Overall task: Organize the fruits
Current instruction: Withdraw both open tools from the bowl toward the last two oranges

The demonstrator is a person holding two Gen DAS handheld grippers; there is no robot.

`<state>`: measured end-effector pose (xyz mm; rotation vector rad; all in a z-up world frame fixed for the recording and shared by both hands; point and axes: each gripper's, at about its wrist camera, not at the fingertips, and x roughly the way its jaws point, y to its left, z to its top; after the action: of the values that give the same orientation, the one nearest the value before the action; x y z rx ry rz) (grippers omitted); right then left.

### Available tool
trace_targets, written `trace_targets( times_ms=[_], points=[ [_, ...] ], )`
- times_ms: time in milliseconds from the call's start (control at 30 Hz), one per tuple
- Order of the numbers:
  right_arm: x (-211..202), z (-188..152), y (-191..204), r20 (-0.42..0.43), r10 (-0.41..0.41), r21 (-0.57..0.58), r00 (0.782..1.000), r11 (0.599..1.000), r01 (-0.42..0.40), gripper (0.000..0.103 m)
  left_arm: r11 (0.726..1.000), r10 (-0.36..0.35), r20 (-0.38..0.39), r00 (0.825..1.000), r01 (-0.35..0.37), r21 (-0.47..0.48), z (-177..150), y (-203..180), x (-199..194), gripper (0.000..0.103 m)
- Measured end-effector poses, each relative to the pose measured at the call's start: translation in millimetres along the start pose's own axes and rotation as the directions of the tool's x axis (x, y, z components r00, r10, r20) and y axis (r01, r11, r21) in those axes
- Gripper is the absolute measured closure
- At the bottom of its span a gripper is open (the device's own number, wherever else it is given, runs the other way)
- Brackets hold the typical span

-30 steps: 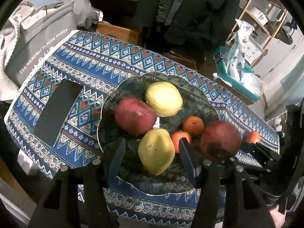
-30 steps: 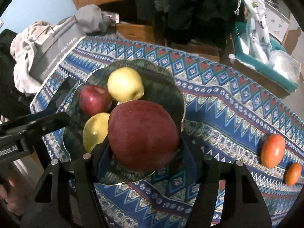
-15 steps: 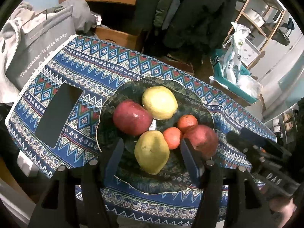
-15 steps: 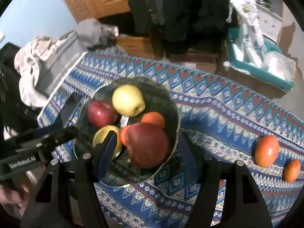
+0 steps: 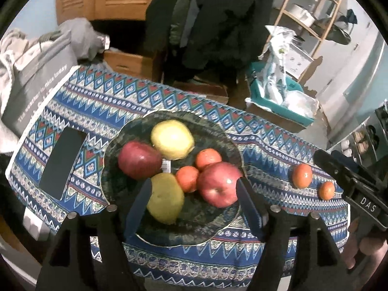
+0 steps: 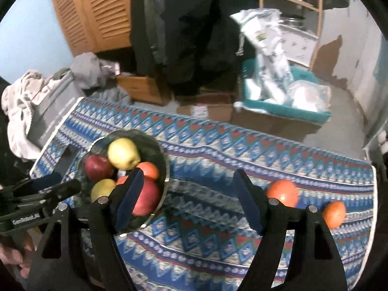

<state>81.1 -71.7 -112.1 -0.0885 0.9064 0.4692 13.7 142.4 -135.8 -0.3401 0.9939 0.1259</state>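
Both grippers, left gripper (image 5: 192, 194) and right gripper (image 6: 188, 190), are opening and empty; shiny red apple (image 5: 218, 184) sits on the plate (image 5: 114, 169); right one reads "DAS".

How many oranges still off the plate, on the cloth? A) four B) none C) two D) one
C: two oranges, a bigger one and a smaller one, lie on the cloth right of the plate; the other two oranges sit on the plate with the apples and pears.
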Motion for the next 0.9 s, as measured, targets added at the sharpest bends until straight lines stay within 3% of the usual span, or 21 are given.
trace_targets(
  times_ms=[133,500,700,900],
  points=[
    [-14.3,-2.6,-15.0,0.025,-0.045,0.008,0.999,0.999,0.045,0.026,0.999,-0.006,0.023,1.000,0.005,0.035,0.7,-18.0,-6.6,0.023],
    [-49.8,-15.0,-47.7,0.089,-0.156,0.014,0.984,0.988,0.156,0.023,0.993,-0.027,0.024,0.999,0.024,0.113,-1.6,-66.6,-10.8,0.022],
    [-66.4,-22.5,-68.4,0.113,-0.179,0.049,0.977,0.984,0.174,0.021,0.987,-0.042,0.024,0.999,0.037,0.156,-3.8,-93.9,-9.7,0.015],
    [-79.9,-33.3,-98.2,0.120,-0.214,0.104,0.969,0.974,0.202,0.021,0.980,-0.068,0.014,0.998,0.064,0.189,-6.4,-120.9,-6.6,0.015]
  ],
)
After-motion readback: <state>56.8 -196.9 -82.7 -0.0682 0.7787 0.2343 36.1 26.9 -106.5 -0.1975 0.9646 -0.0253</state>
